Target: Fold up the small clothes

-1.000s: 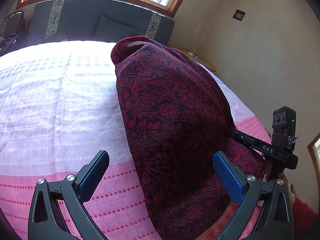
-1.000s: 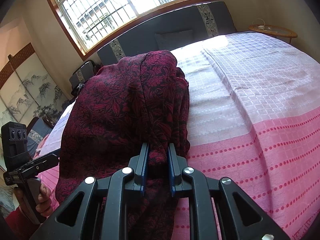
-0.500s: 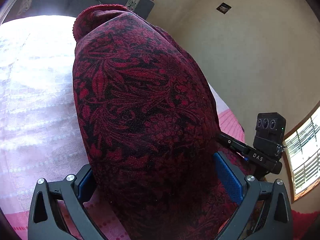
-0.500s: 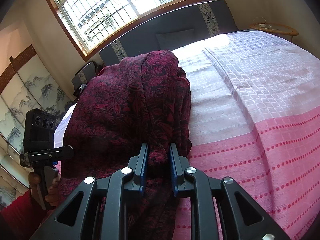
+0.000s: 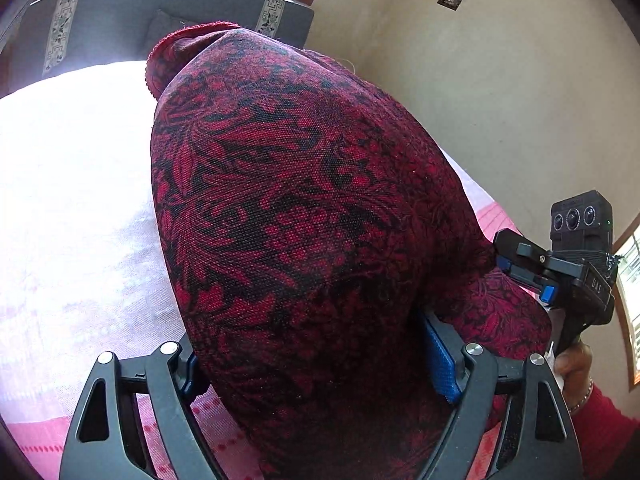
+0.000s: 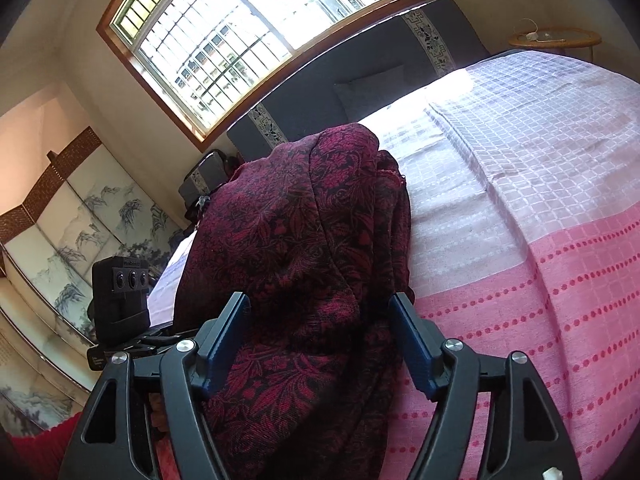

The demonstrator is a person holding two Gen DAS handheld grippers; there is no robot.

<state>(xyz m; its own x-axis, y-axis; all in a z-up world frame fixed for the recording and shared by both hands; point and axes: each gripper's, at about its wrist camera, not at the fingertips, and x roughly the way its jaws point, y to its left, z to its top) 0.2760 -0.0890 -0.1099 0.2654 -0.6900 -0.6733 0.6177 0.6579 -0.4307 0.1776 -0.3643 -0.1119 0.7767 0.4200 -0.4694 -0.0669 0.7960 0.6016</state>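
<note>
A dark red floral garment (image 5: 304, 208) lies heaped on the bed and fills the left wrist view. My left gripper (image 5: 316, 360) straddles its near end. Its jaws are closing, with the cloth bulging between them and the blue right pad (image 5: 440, 360) still showing its face. In the right wrist view the same garment (image 6: 304, 232) runs away from me. My right gripper (image 6: 320, 340) has its jaws opening, and a fold of cloth lies loose between the pads. The right gripper (image 5: 506, 254) also shows at the garment's right edge in the left wrist view.
The bed wears a pink and white checked spread (image 6: 540, 240). A dark headboard (image 6: 380, 60) stands under a barred window. Also in view are a round side table (image 6: 554, 38) at the far right, a painted folding screen (image 6: 80, 220) on the left, and a red-sleeved hand (image 5: 572, 360).
The right gripper, earlier shut on a fold of the garment, has spread its jaws and let go. The left gripper has pushed in around the cloth and its jaws have narrowed.
</note>
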